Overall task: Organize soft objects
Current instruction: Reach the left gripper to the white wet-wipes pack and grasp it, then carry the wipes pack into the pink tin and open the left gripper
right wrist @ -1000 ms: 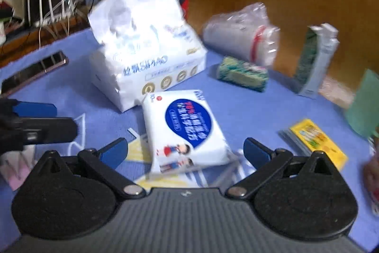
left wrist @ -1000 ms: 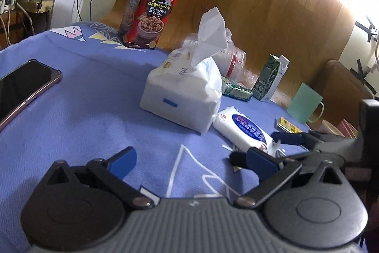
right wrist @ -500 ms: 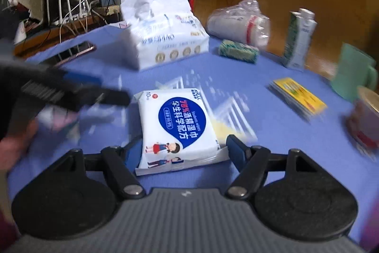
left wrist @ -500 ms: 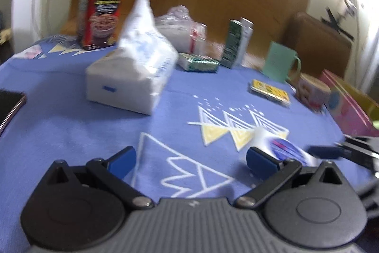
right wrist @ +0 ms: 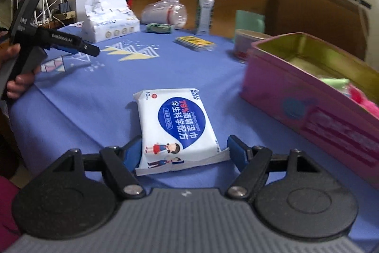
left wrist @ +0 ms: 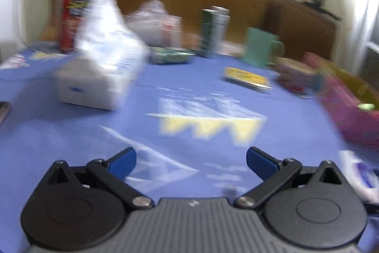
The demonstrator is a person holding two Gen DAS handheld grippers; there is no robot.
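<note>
My right gripper (right wrist: 182,153) is shut on a white wet-wipe pack (right wrist: 176,127) with a blue label and holds it above the blue tablecloth, left of a pink tin box (right wrist: 308,96) with an open top. The pack also shows at the right edge of the left wrist view (left wrist: 360,174). My left gripper (left wrist: 190,161) is open and empty over the cloth; it appears at the left of the right wrist view (right wrist: 71,44). A large white tissue pack (left wrist: 101,68) lies at the back left of the table, also in the right wrist view (right wrist: 110,20).
At the back stand a red cereal box (left wrist: 75,8), a bagged cup stack (right wrist: 165,12), a green sponge (right wrist: 160,27), a milk carton (right wrist: 205,13), a green mug (right wrist: 250,20), a yellow card pack (right wrist: 194,42) and a small cup (right wrist: 248,44). The pink box holds green and pink soft items.
My right gripper has carried the wipe pack rightward, up beside the pink box. My left gripper has swung right, staying open and empty; its view is blurred by motion.
</note>
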